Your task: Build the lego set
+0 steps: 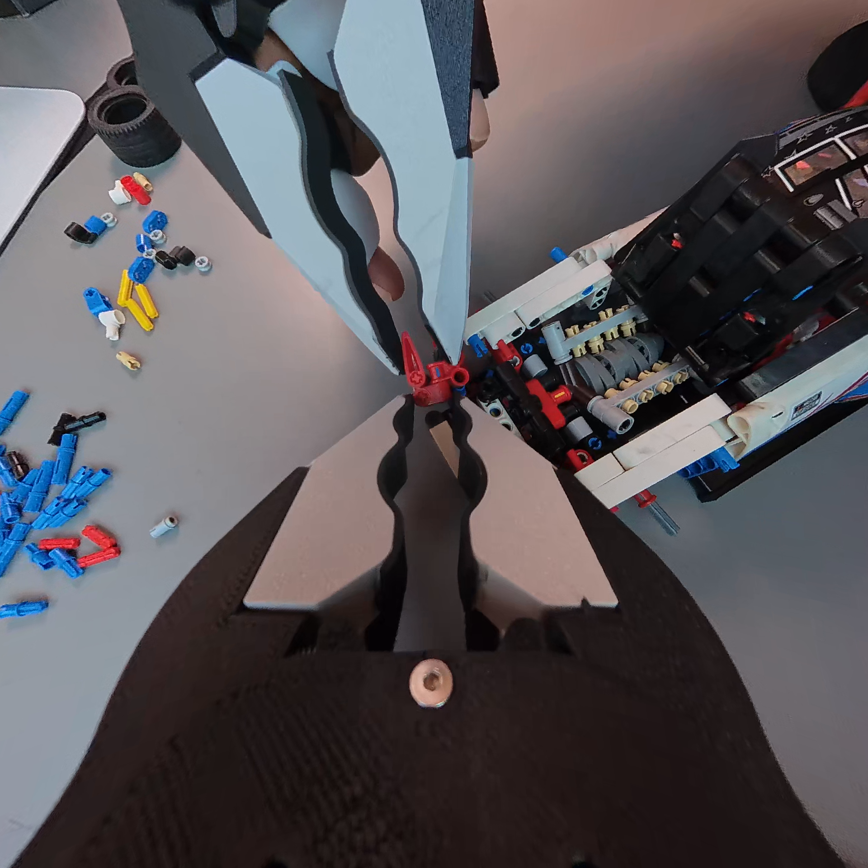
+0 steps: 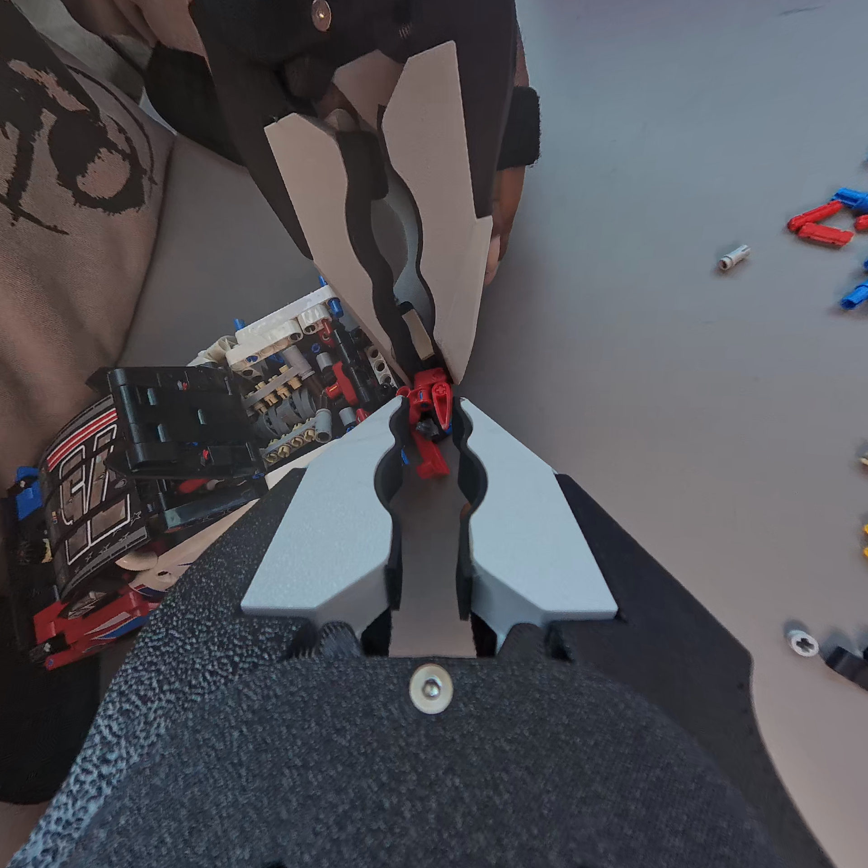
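L tool & R tool both clamp 1 small red lego assembly tip-to-tip above grey surface, beside part-built car

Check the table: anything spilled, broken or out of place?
Nothing stands out. Loose pins lie scattered on the table, normal mid-build. Both grippers, left and right, pinch the red subassembly beside the car.

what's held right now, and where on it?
Both grippers pinch one small red lego sub-assembly, in front of the car model. Left gripper fingers grip its near end, right gripper fingers its opposite end, tips nearly meeting.
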A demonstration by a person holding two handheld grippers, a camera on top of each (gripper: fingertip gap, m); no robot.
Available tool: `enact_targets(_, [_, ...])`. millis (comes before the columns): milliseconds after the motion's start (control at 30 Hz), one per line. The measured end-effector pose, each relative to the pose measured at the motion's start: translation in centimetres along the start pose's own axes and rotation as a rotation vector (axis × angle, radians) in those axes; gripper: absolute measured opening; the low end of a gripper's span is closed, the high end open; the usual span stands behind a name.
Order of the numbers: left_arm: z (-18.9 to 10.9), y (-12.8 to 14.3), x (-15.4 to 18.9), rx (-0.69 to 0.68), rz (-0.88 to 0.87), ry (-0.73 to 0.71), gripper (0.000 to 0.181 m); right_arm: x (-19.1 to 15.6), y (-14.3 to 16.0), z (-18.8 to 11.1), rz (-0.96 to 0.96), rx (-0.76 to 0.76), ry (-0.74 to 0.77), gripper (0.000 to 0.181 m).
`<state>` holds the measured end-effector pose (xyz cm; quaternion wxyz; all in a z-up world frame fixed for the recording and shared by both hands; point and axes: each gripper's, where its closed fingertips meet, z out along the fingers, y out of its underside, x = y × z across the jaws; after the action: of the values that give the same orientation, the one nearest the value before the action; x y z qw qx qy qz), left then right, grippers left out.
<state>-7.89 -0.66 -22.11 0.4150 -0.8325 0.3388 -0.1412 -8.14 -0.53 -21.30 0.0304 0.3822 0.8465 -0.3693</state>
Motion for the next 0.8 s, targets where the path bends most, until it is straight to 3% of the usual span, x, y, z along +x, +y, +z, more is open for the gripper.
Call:
enact_targets(567, [-0.3, 0.7, 0.2, -0.079, 0.043, -0.020, 0.013, -0.2, -1.0, 0.2, -0.013, -0.018, 0.023, 0.020])
enact_targets(800, [-0.4, 0.4, 0.3, -0.058, 0.020, -0.005, 0.014, 0.1, 0.2, 0.6, 0.033, -0.060, 0.022, 0.019])
